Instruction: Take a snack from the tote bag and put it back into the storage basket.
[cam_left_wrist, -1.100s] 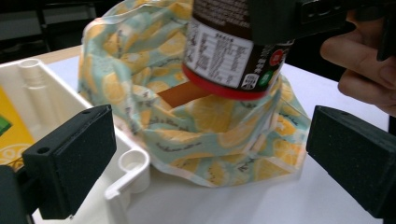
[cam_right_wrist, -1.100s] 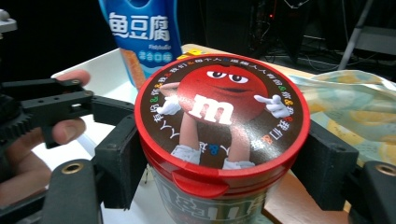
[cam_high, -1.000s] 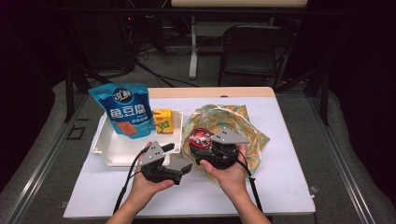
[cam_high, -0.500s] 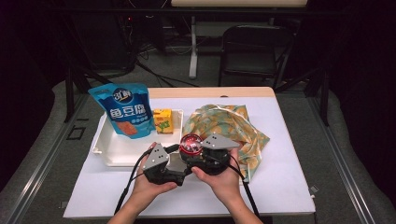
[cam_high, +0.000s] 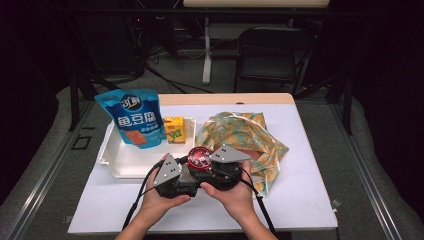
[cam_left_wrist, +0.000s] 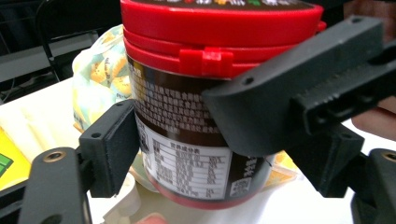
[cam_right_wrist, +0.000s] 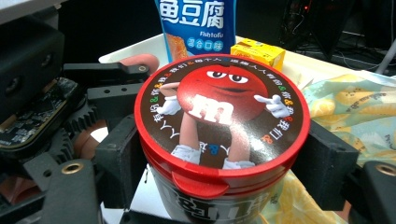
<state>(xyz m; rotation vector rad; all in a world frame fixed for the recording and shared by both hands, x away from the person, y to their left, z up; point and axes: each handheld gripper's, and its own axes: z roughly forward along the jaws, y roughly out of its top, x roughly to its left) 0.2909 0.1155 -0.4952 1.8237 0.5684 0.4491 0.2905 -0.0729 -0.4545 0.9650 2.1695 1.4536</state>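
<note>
A candy jar (cam_high: 199, 158) with a red lid and dark label hangs just above the table's near middle. My right gripper (cam_high: 205, 165) is shut on the candy jar (cam_right_wrist: 219, 116) just under the lid, one jaw on each side. My left gripper (cam_high: 193, 169) comes in from the left, lower on the candy jar (cam_left_wrist: 187, 154). Its jaws have just been closing with the jar between them. Its left pad (cam_left_wrist: 114, 147) lies against the label, and the other pad sits behind the right gripper's jaw.
A white tray (cam_high: 107, 157) at the left holds a standing blue snack pouch (cam_high: 134, 117) and a yellow juice box (cam_high: 173, 129). A patterned cloth bag (cam_high: 240, 135) lies crumpled just beyond and right of the jar. A dark chair (cam_high: 272, 50) stands behind the table.
The left gripper has moved right from beside the right gripper until its jaws took the jar between them. The right gripper has carried the jar slightly left.
</note>
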